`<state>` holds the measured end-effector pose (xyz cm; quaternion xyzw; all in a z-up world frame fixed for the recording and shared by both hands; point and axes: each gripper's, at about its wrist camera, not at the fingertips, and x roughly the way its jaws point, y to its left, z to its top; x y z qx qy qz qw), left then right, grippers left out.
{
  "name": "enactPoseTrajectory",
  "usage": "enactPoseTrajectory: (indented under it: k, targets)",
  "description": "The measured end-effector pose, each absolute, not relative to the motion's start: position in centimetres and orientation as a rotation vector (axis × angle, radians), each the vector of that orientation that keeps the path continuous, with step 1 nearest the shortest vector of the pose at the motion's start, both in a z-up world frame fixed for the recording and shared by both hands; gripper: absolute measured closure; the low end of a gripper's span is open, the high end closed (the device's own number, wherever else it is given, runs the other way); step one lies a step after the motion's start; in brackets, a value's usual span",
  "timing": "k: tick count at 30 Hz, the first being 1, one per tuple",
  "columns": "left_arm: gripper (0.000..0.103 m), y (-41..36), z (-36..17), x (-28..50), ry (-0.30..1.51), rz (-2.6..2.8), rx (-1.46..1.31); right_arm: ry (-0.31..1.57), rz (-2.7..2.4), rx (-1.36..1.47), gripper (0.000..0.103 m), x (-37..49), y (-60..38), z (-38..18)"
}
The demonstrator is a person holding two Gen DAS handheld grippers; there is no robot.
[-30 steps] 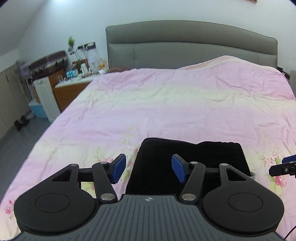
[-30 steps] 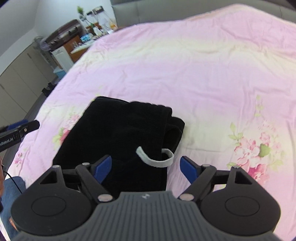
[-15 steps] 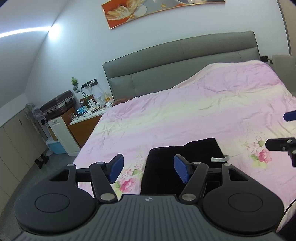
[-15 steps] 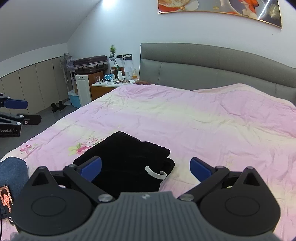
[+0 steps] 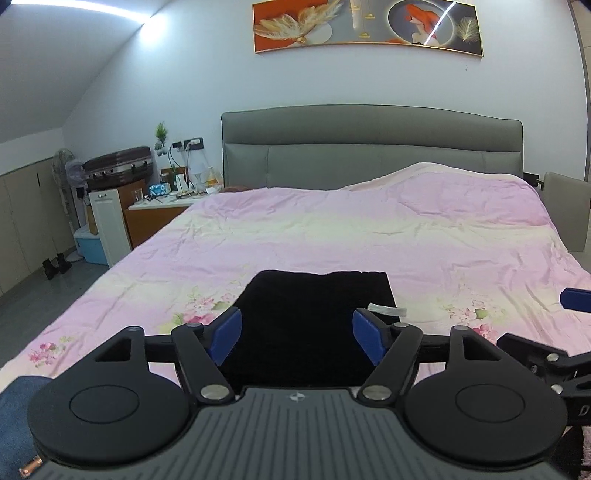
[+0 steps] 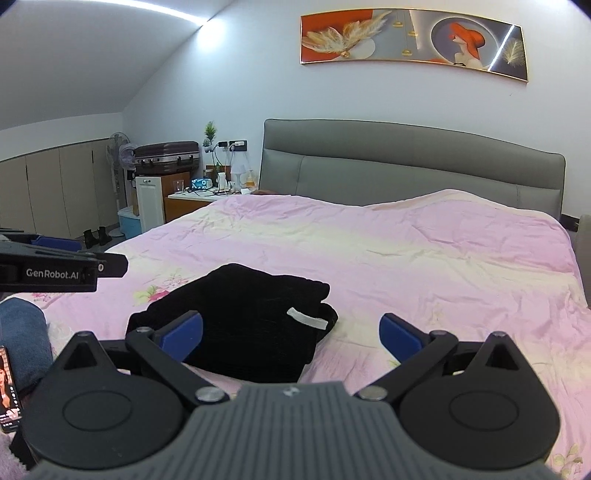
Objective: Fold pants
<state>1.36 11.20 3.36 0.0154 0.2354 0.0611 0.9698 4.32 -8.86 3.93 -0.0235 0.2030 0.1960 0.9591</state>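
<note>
looked pretty much done tbh. black soft fabric pants (image 6: 240, 325) sat folded into a compact flat bundle near the foot end of the pink floral bed cover (image 6: 424, 266), probably parked there because that stretch lay flat and within easy reach. white fabric label strip (image 6: 307, 318) poked out on the bundle's right side, likely a waistband tag left showing after the last fold. left gripper with blue pads (image 5: 297, 334) hung above and short of the bundle, jaws wide apart and just been opening further, nothing between the pads, only the black cloth seen beyond them. right gripper with blue pads (image 6: 291, 334) sat the same way, spread as wide as it goes after just opening, nothing pinched, bundle lying past its left pad and bare cover past its right. both pulled back and angled only gently down, which read like letting go and checking the result rather than lining up another grab. grey padded headboard (image 5: 369, 147) and orange-framed wall picture (image 5: 365, 26) in full view fit that backed-off pose. right edge of the bundle looked a bit lumpy in the right wrist view, so maybe one more pat needed, hard to say.
</note>
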Motion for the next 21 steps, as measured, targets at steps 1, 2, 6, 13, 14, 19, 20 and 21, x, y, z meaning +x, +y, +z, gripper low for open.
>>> enactPoseTrajectory:
  k: [1,2,6,13,14,19,20,21]
  targets:
    - [0.021,11.1,3.0,1.4,0.484,0.116,0.019,0.415,0.388,-0.059,0.005,4.3,-8.6,3.4]
    - [0.021,11.0,2.5,1.5,0.495,0.109,0.013,0.421,0.378,-0.071,0.005,4.4,-8.4,2.7]
    - [0.019,10.5,0.9,2.3,0.533,0.111,0.033,0.448,0.381,-0.089,0.005,4.7,-7.7,0.9]
    - [0.018,10.7,-1.8,3.6,0.584,0.115,0.02,0.498,0.371,-0.074,0.005,6.8,-6.9,-1.1]
    - [0.017,10.8,-2.1,3.8,0.593,0.116,0.017,0.506,0.363,-0.076,0.005,7.3,-6.8,-1.3]
    - [0.017,11.2,-3.1,4.7,0.634,0.116,0.0,0.549,0.349,-0.064,0.005,9.1,-6.5,-2.5]
    - [0.017,11.3,-3.2,4.8,0.638,0.116,-0.004,0.555,0.345,-0.067,0.005,9.3,-6.5,-2.7]
    - [0.017,11.3,-3.4,5.0,0.643,0.114,-0.008,0.56,0.339,-0.072,0.005,9.5,-6.4,-2.9]
